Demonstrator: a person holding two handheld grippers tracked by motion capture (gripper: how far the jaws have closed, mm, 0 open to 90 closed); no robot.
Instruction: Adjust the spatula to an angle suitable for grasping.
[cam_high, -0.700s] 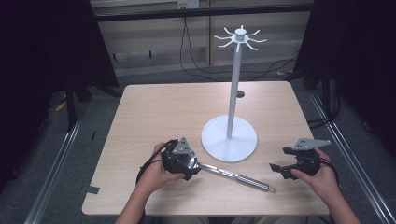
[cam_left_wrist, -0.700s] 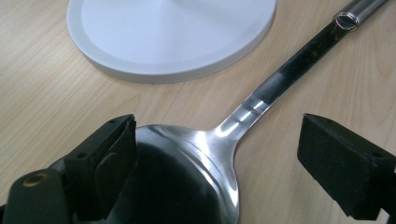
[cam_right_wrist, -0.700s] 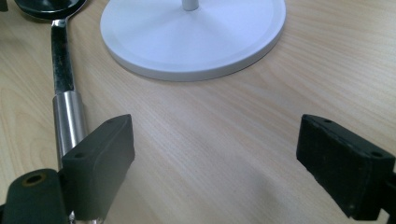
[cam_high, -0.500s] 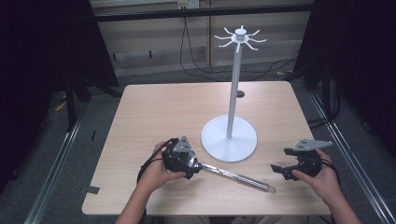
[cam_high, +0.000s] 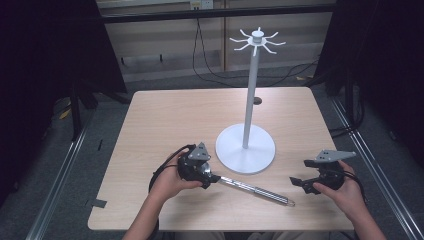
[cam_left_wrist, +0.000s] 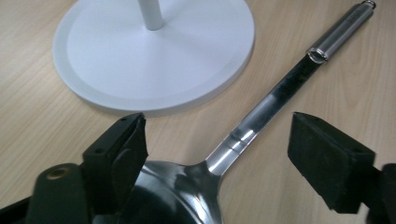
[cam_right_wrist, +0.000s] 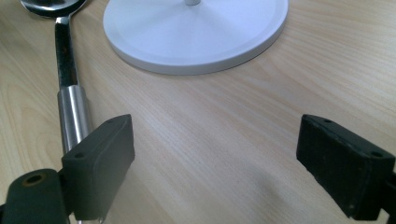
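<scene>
Spoon first: long polished steel serving spoon (cam_high: 252, 188) lies flat on the pale wooden desk (cam_high: 165, 120), just at 6 o'clock of the white round base of the tall white hook stand (cam_high: 245, 148), apparently not touching it. Long axis runs from about 10 o'clock (bowl) to 4 o'clock (ring-tipped handle end) in the high view.

Left tongs (cam_high: 211, 178) sit over the bowl end. In the left gripper view the bowl (cam_left_wrist: 175, 186) lies low between the jaws, neck and handle leading away toward 1 o'clock; jaws spread wide, the left one close beside the bowl rim, contact uncertain, the right one well clear. Nothing pinched.

Right tongs (cam_high: 295, 183) hover near the handle tip, pointing toward 9 o'clock. In the right gripper view the tubular handle (cam_right_wrist: 72, 116) passes by the left jaw, at its outer side rather than between the jaws; jaws spread, holding nothing.

Judgement: each hand is nearest to its own end of the spoon. Left is better placed, already straddling the bowl. Right would need a sidestep toward the handle to bring it between the jaws.
</scene>
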